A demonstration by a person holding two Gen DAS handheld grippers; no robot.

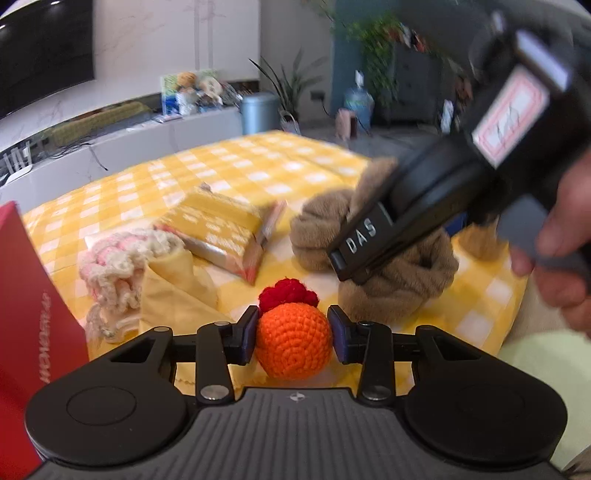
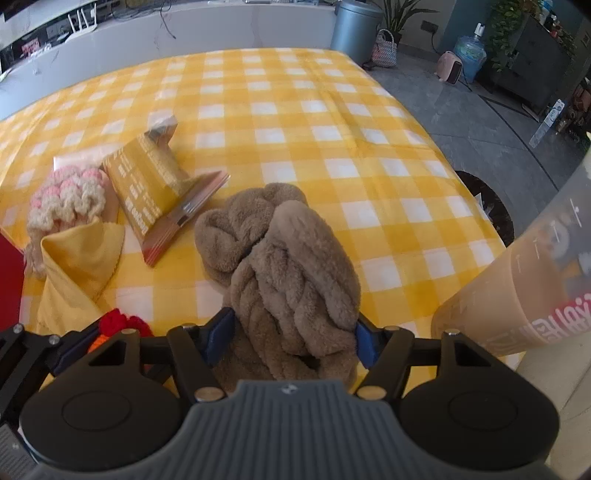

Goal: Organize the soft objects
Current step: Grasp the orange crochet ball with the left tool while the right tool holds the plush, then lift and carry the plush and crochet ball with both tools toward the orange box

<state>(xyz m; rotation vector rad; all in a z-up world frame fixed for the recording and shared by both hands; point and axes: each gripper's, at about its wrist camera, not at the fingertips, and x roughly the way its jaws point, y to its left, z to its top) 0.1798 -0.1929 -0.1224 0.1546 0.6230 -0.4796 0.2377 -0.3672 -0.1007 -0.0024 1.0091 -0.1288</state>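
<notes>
My left gripper (image 1: 293, 334) is shut on an orange crochet ball (image 1: 293, 341) with a red crochet top (image 1: 286, 291), held low over the yellow checked tablecloth (image 1: 258, 162). My right gripper (image 2: 291, 334) is shut on a brown plush knot (image 2: 284, 273); in the left wrist view the plush (image 1: 402, 273) sits under that gripper (image 1: 352, 271). A pink and cream crochet piece (image 2: 68, 195) and a folded yellow cloth (image 2: 79, 254) lie at the left. The red top also shows in the right wrist view (image 2: 120, 323).
A yellow packet (image 2: 155, 184) lies beside the crochet piece. A red box (image 1: 33, 332) stands at the left edge. A translucent container (image 2: 532, 280) with red print stands at the right table edge. A grey bin (image 2: 354, 26) is beyond the table.
</notes>
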